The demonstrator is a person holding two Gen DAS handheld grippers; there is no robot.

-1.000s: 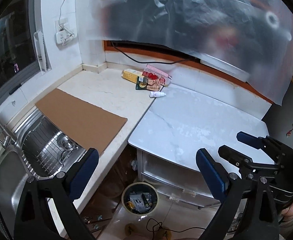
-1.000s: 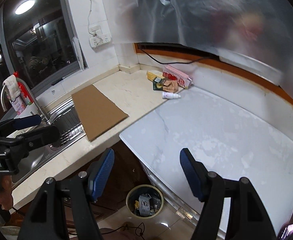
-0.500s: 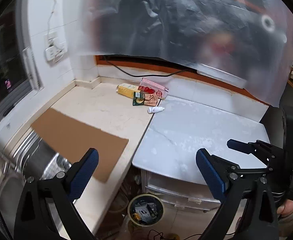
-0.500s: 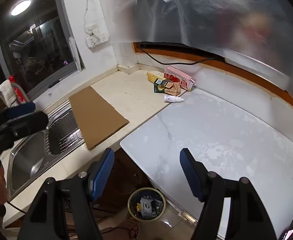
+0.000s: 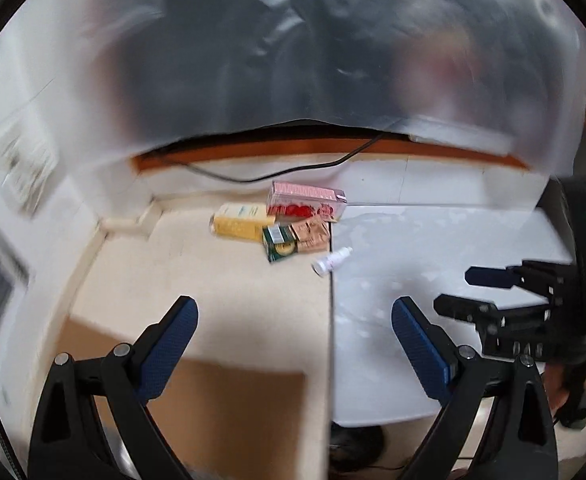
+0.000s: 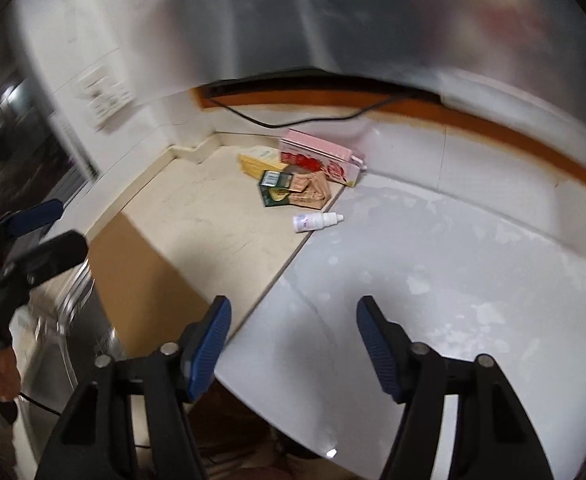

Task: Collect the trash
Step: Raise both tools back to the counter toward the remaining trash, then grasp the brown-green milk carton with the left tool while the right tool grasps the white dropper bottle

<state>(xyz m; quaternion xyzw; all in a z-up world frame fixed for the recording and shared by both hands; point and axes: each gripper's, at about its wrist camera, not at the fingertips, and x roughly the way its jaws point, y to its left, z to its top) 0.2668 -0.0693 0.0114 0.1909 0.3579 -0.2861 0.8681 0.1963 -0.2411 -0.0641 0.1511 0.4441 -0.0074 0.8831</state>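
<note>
The trash sits in one cluster at the back of the counter, against the wall: a pink carton (image 5: 307, 199) lying on its side, a yellow box (image 5: 241, 221) just to its left, a green packet (image 5: 280, 243) and a crumpled brown wrapper (image 5: 312, 235) touching in front of them, and a small white bottle (image 5: 331, 261) lying on its side nearer the grippers, at the seam between the beige counter (image 5: 221, 280) and the white marble slab (image 5: 433, 264). None of these pieces has been picked up; collection appears not yet begun, and all five remain to be removed. The left gripper (image 5: 295, 334) is wide open and empty, well short of the cluster. The right gripper (image 6: 293, 336) has just been narrowing its jaws; nothing lies between them, and they are partly open, the bottle well ahead.
</note>
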